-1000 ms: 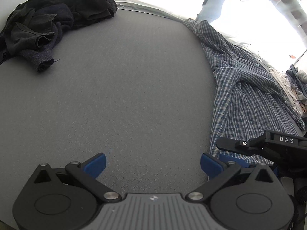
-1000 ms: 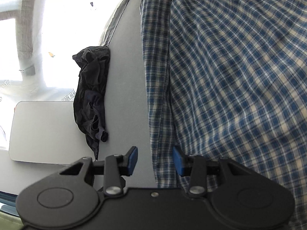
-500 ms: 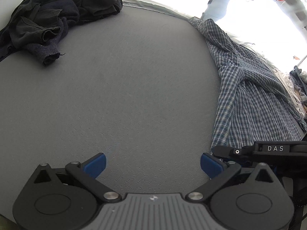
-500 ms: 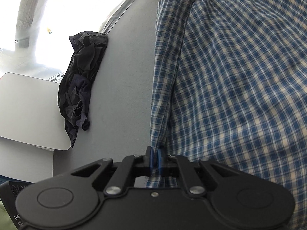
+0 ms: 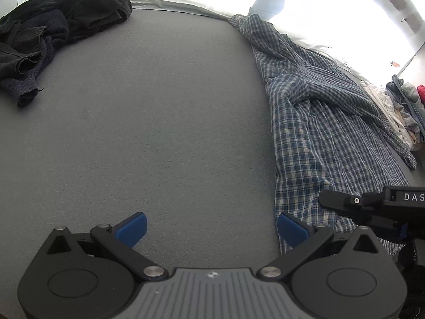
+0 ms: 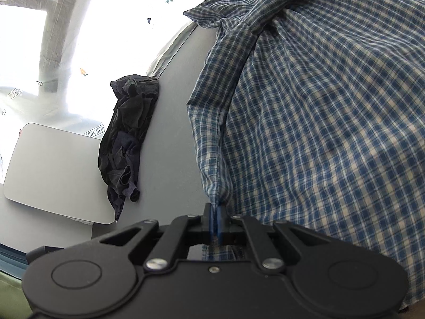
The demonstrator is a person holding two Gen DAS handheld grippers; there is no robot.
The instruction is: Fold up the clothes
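A blue and white checked shirt (image 5: 318, 133) lies spread over the right side of the grey table (image 5: 159, 133). In the right wrist view the checked shirt (image 6: 318, 122) fills the right half, and its near edge rises off the grey surface. My right gripper (image 6: 215, 219) is shut on that edge, with the hem pinched between the blue pads. The left gripper (image 5: 211, 227) hovers open over bare grey table, its right pad (image 5: 290, 227) beside the shirt's near corner and nothing between the pads. The right gripper's black body (image 5: 377, 203) shows at the right of the left wrist view.
A heap of dark clothes (image 5: 53, 34) lies at the table's far left, seen also as dark clothes (image 6: 127, 138) in the right wrist view. A stack of folded garments (image 5: 403, 109) sits at the far right. A white flat panel (image 6: 53, 170) lies beyond the table edge.
My right gripper closed on the shirt's hem and lifted it off the table. The left gripper slid toward the shirt, staying open.
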